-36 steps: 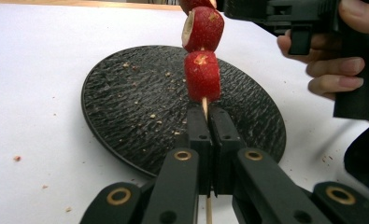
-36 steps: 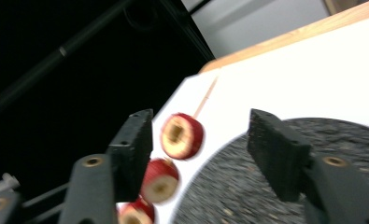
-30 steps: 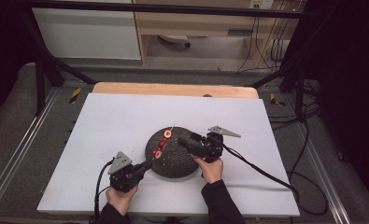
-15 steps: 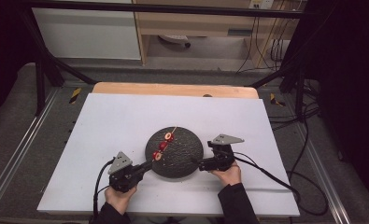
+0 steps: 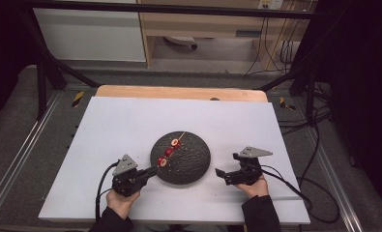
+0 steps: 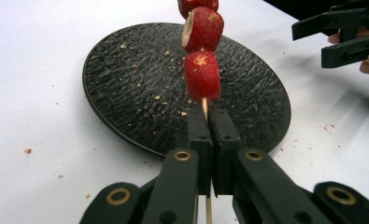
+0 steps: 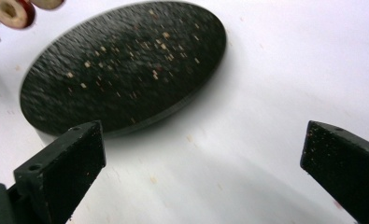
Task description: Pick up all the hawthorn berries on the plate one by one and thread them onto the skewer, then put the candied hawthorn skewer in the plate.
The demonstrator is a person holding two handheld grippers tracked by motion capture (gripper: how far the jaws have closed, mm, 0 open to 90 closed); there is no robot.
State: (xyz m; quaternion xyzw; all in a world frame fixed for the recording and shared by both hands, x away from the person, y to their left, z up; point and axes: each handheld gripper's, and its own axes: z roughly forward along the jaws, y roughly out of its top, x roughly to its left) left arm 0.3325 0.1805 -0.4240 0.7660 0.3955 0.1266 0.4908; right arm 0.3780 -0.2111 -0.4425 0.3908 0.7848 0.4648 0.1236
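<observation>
At the near edge of the white table (image 5: 106, 125), the left gripper (image 5: 150, 171) sits low on the person's side, jaws pressed together on the bare end of a thin wooden skewer (image 6: 204, 108). The right gripper (image 5: 222, 175) rests to the right of the black plate (image 5: 191, 166), well apart from its rim; its jaws have just been opening and now stand wide, with nothing between them but bare tabletop.

The skewer runs from the left gripper's clamped tips up and away over the plate's left half, its long axis slanting from near-left to far-right in the high view, free tip pointing toward the far side of the table. Three red fruit pieces (image 5: 169, 151) are threaded along it, one after another, above the plate's textured face. In the left gripper view the lowest piece (image 6: 201, 76) hangs just past the jaws.

Crumbs dot the plate and the table around it. Wide open white surface lies left, right and beyond the plate, up to the wooden board (image 5: 179, 93) along the far edge.
</observation>
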